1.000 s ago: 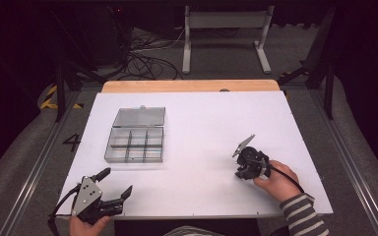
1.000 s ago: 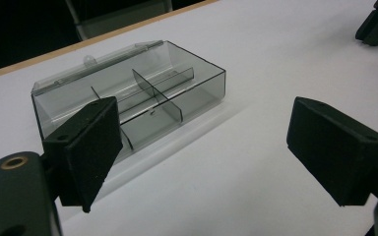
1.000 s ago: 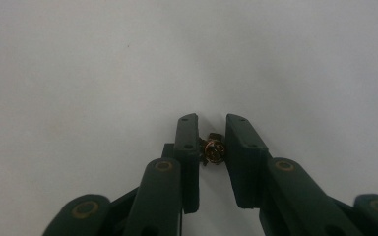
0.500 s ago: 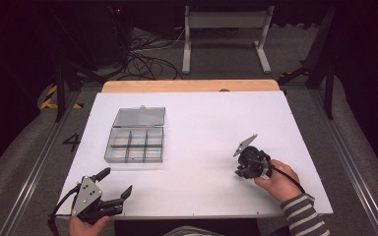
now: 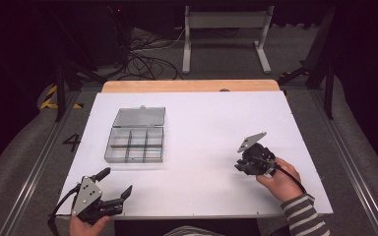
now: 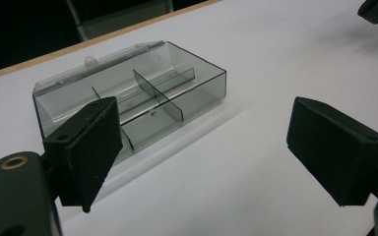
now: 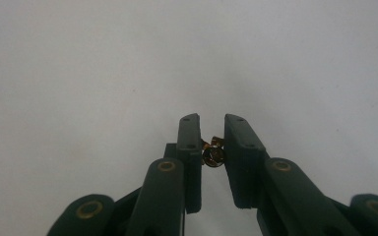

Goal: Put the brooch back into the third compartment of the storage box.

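Note:
A clear grey compartment box (image 5: 136, 135) with its lid folded back lies on the white table (image 5: 202, 128), left of centre; in the left gripper view the compartment box (image 6: 142, 98) sits just ahead of the jaws. My left gripper (image 5: 114, 183) rests at the near left edge, open and empty, its pads (image 6: 93, 147) wide apart. At the right, a hand holds my right gripper (image 5: 241, 164) low over the table. In the right gripper view the right gripper (image 7: 211, 150) is shut on a small brass-coloured metal piece (image 7: 212, 152).
A wooden strip (image 5: 189, 86) borders the table's far edge. Beyond it stand a metal frame (image 5: 226, 34) and loose cables (image 5: 142, 59) on the floor. A striped sleeve (image 5: 302, 216) comes in at the bottom right.
The right gripper has shifted slightly over the table. The left gripper has kept still.

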